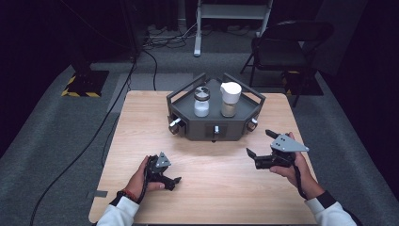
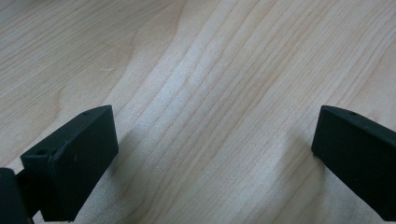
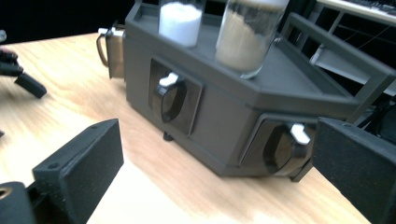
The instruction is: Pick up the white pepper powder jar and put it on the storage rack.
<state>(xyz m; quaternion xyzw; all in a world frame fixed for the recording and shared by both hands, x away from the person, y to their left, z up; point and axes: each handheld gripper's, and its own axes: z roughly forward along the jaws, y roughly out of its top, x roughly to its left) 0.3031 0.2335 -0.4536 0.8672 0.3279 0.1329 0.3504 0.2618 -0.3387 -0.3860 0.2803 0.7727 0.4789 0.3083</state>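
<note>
Now the right gripper [image 1: 259, 147], jaws apart, should center on the knob [image 3: 286, 148] just ahead before closing.

A light wooden worktop [image 1: 141, 122] is standing on grey carpet [image 1: 42, 141] in a dim room. A black folding chair [image 1: 282, 47] is sitting behind it at right, a white-legged frame [image 1: 233, 19] farther back, and black cables [image 1: 150, 56] are trailing across the floor.
</note>
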